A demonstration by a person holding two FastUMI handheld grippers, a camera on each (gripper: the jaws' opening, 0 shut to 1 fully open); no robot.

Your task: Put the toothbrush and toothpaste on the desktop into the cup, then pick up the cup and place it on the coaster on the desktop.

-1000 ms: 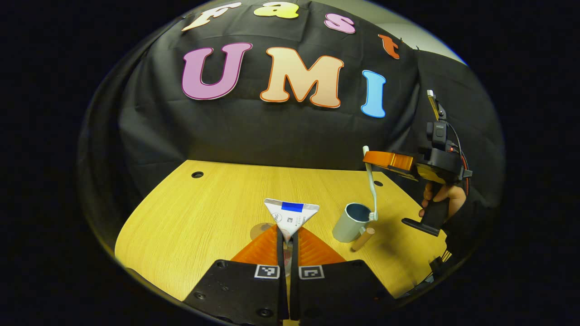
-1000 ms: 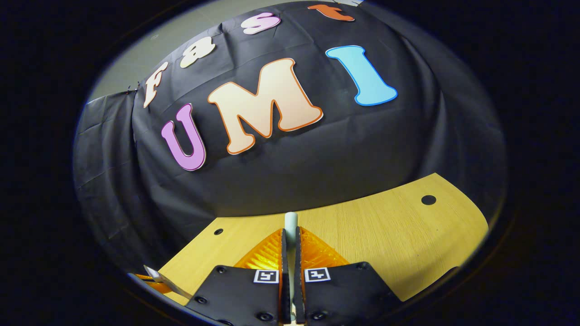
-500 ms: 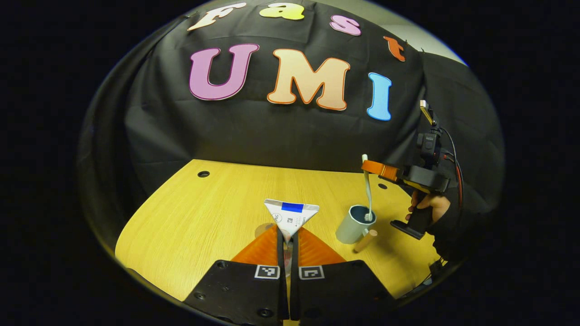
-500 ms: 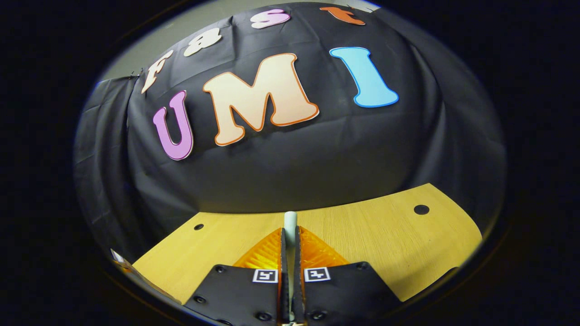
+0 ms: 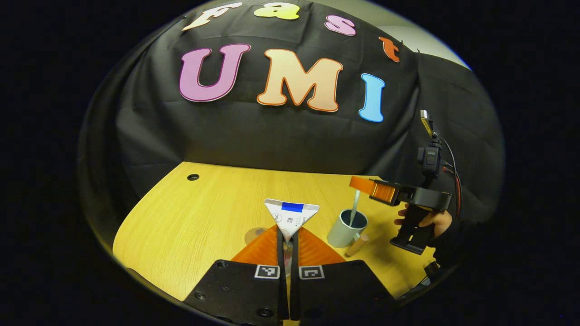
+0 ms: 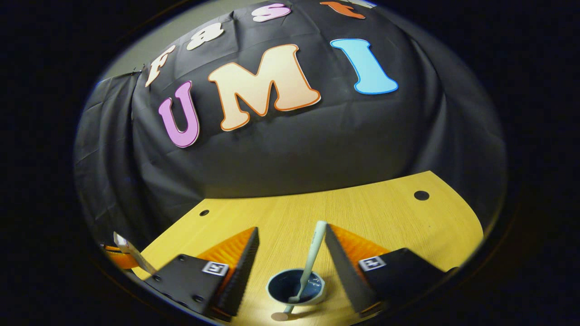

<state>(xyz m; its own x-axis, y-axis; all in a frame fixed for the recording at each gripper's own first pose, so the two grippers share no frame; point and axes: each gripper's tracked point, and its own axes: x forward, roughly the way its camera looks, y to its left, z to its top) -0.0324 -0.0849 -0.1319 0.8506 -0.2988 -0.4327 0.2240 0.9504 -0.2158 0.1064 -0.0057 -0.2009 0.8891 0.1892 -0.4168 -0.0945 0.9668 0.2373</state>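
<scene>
Right gripper (image 6: 290, 246) above cup (image 6: 294, 287), jaws apart; toothbrush (image 6: 310, 262) inside.

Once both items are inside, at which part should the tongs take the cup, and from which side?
Probably the side wall of the cup, taken level from the side away from the wooden handle near its base. The cup stands upright and round. The toothbrush leans inside against the rim, so coming from above would hit it. The right tongs are open.

No legible text on the toothpaste (image 5: 290, 218) label.
</scene>
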